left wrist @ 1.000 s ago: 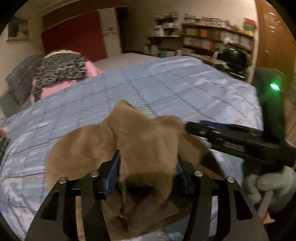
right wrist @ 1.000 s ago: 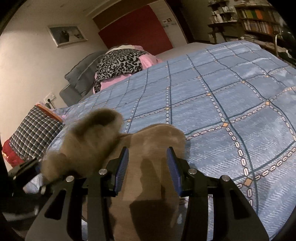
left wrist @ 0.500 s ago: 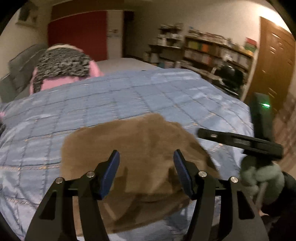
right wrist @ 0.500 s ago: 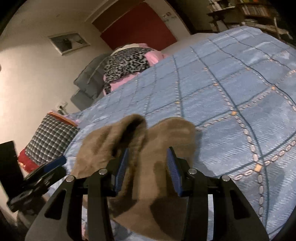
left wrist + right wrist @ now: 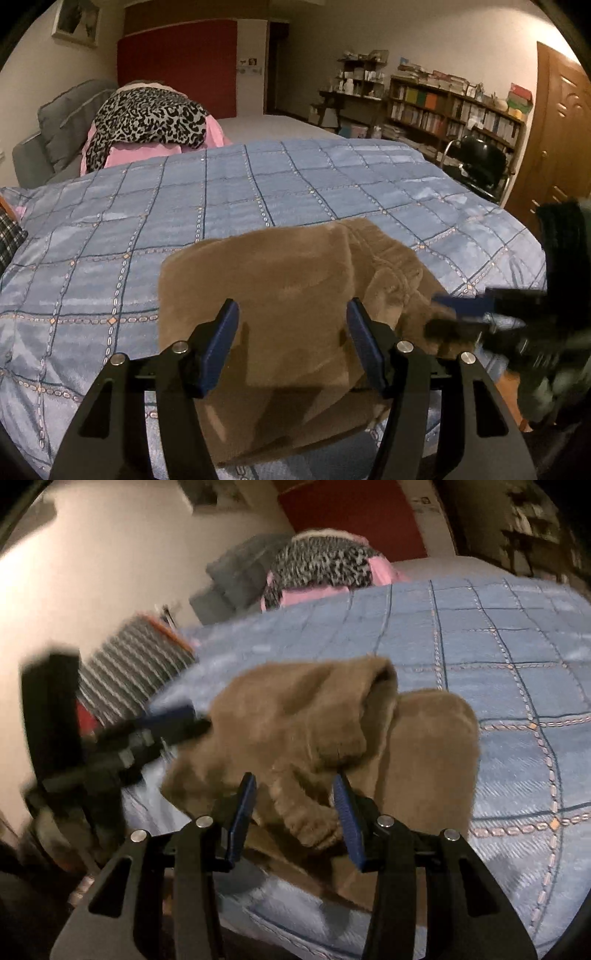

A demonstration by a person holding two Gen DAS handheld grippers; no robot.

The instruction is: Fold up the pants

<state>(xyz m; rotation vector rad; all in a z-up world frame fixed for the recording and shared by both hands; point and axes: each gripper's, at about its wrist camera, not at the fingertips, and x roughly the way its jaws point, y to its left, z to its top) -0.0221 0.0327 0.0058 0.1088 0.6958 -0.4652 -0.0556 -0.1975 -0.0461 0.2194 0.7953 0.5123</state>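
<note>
Since everything hinges on where the pants [image 5: 295, 295] sit relative to each claw, that's what I'm looking at. They're a fuzzy brown bundle lying on the blue checked bedspread [image 5: 258, 192], near the bed's front edge, in the lower middle of both wrist views.

From the left wrist view the left claw [image 5: 291, 345] hangs right over the flatter, squared-off part of the bundle, pointing downward at a slant. Its blue pads [image 5: 221, 343] stand fairly wide with nothing pinched between them; the fabric lies underneath, not gripped. The bundle's long side runs roughly left to right across this frame, with the lumpier, rumpled end off to the right.

That rumpled end is where the right claw [image 5: 295, 812] is. In the right wrist view a thick roll of fabric, looks like a cuff or waistband edge, sits between its two pads in the lower centre of the frame. The gap is narrower than the left one's, but the frame is blurry and I honestly can't tell if the pads are pressing on the cloth or just straddling it. The right claw also shows up at the right edge of the left view, blurred, touching the bundle's edge.

My read: the right hand is nearer to the messy bit that needs tidying, and the left is parked over the neat half.
</note>
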